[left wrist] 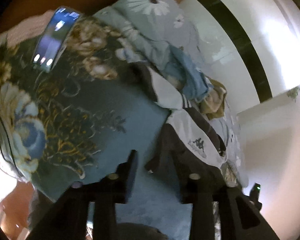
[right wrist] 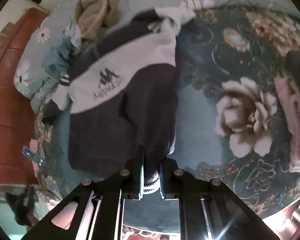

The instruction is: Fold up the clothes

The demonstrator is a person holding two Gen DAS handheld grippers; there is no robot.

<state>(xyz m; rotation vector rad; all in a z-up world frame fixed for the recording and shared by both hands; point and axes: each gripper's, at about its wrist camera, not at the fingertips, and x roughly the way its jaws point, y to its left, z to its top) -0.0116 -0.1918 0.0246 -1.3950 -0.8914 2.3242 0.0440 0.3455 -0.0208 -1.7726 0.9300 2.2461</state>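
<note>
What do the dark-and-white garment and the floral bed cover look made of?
Dark-and-white garment: likely a knit sports fabric, matte; the ribbed striped cuff in the right hand-held gripper suggests it. Floral bed cover: seemingly plush, soft printed fleece, though blur leaves that uncertain.

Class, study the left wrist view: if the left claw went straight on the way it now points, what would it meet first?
Most likely the dark and white jacket, whose dark edge lies just ahead of the open left claw, above the blue floral bedspread. Depth is unclear.
</note>
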